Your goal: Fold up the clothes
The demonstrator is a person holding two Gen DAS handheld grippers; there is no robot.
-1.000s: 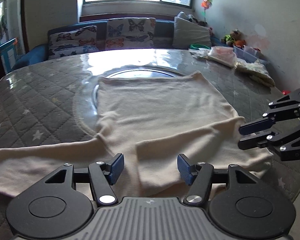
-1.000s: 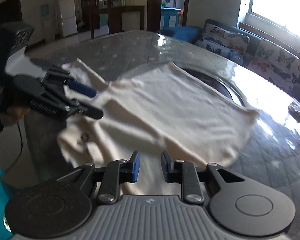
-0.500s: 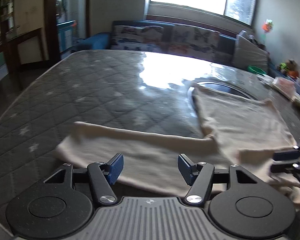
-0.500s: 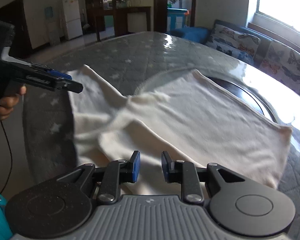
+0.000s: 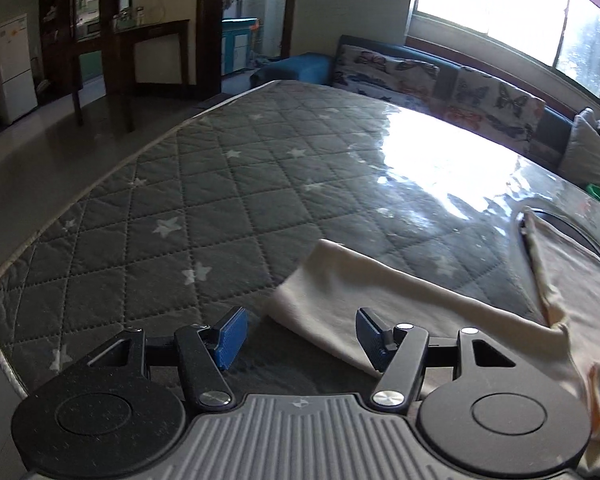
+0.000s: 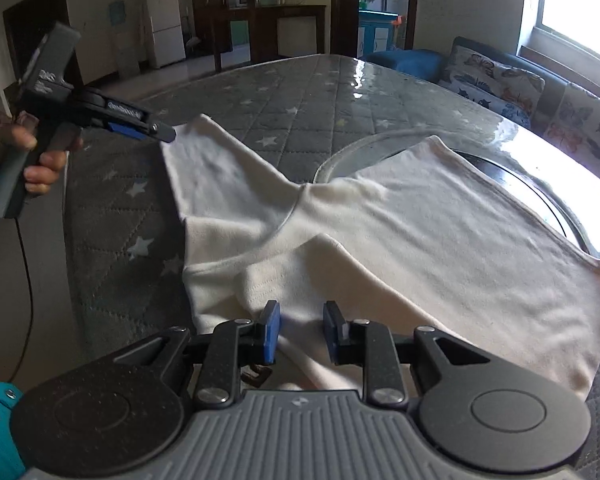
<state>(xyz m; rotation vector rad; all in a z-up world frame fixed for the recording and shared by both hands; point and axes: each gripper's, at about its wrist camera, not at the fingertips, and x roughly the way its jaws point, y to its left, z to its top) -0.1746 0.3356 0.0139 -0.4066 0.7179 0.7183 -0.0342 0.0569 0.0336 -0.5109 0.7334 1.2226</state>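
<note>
While the left gripper [image 5: 298, 334] hangs wide open over the cuff of the outstretched sleeve [image 5: 364, 300], the cream shirt [image 6: 420, 236] lies flat across the grey quilted table [image 5: 204, 200]; at near right, the right gripper [image 6: 301, 334] stands narrowly open over the folded sleeve [image 6: 300, 276].

White lettering runs along the left claw [image 6: 162, 133] body in the right wrist view, too blurred to read.
</note>
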